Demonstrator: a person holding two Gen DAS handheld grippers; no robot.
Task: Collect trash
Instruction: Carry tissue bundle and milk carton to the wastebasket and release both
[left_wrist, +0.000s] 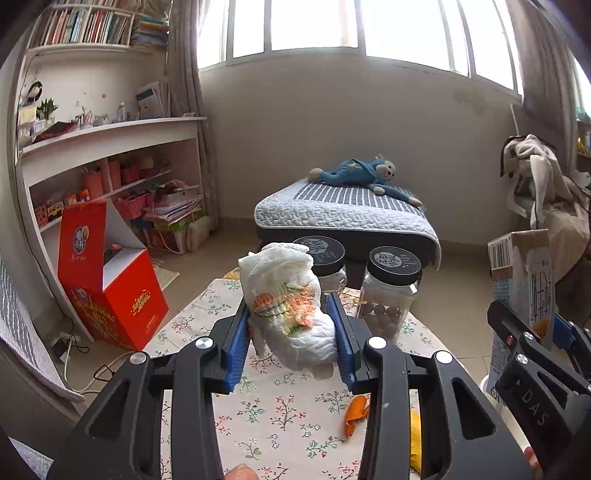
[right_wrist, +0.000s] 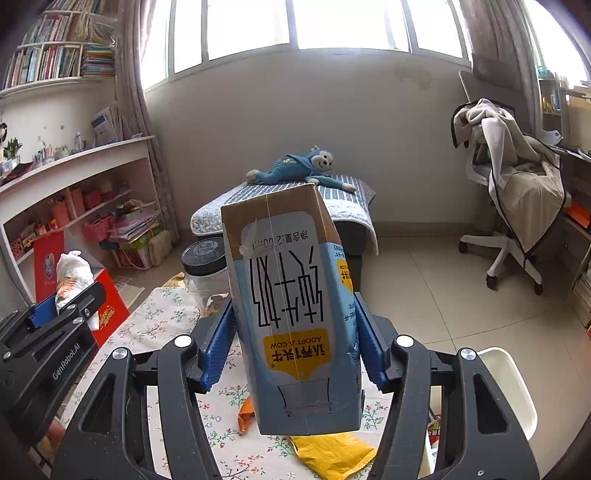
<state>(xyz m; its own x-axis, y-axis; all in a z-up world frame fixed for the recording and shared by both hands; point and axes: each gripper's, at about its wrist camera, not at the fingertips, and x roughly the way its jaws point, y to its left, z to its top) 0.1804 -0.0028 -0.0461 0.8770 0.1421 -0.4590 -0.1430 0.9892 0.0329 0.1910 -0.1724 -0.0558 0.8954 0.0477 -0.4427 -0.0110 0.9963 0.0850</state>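
Black linkage arms and blue pads fill the foreground of both wrist views. From its own camera, the left gripper (left_wrist: 291, 325) is closed partway onto a crumpled white wrapper (left_wrist: 290, 306), its pads pressed against both sides; the wrapper is wrinkled plastic with an orange and green print, and it is lifted clear of the floral tablecloth (left_wrist: 280, 410). Below it lies an orange scrap (left_wrist: 355, 415), and just ahead stand two clear jars with black lids (left_wrist: 394, 260), the nearer one partly filled with small round brownish pieces.

The right gripper (right_wrist: 295, 328) clamps a blue milk carton (right_wrist: 295, 314) between its pads. The carton is held upside down, its black characters and yellow label inverted, a tan cardboard end uppermost, with creases near the pads. Under it sits a yellow packet (right_wrist: 332, 454) beside the orange scrap (right_wrist: 245, 415).

Only the right view shows the white bin (right_wrist: 511, 387) low to that gripper's right, holding some red-printed litter, and the office chair draped with clothing (right_wrist: 517, 177). Only the left view shows the red box (left_wrist: 110, 280) in full, open beside the shelves. Each camera catches the other gripper at its edge; both show the blue plush monkey (right_wrist: 299, 170) on the quilted bench beyond.
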